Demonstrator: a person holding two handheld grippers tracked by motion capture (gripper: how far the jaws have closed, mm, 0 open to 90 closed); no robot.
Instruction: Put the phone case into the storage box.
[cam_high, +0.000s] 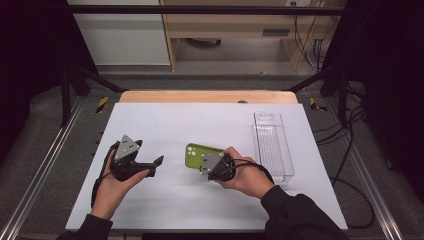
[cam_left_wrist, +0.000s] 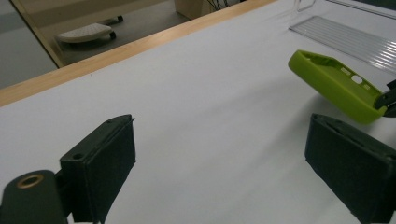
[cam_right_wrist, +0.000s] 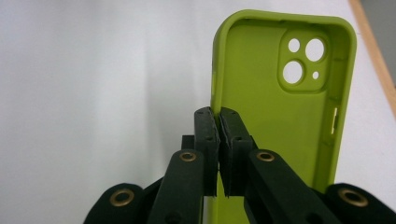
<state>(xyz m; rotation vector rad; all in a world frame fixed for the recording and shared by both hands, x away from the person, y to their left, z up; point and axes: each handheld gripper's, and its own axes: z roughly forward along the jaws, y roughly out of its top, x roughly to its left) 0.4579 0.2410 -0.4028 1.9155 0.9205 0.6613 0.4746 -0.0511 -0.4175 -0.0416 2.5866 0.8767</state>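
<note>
Right gripper (cam_right_wrist: 218, 140) is pinching the green phone case (cam_right_wrist: 275, 112) by its side wall; the left gripper (cam_high: 150, 167), wide open and empty, sits well apart from the case.

The left gripper (cam_left_wrist: 224, 172) is holding its two black jaws wide apart at the bottom of the frame, with nothing but bare white table (cam_left_wrist: 201, 102) lying between them. At the right, a green phone case (cam_left_wrist: 334, 84) is tilting off the surface. A clear tray (cam_left_wrist: 345, 35) is sitting at the upper right, beyond it.
</note>
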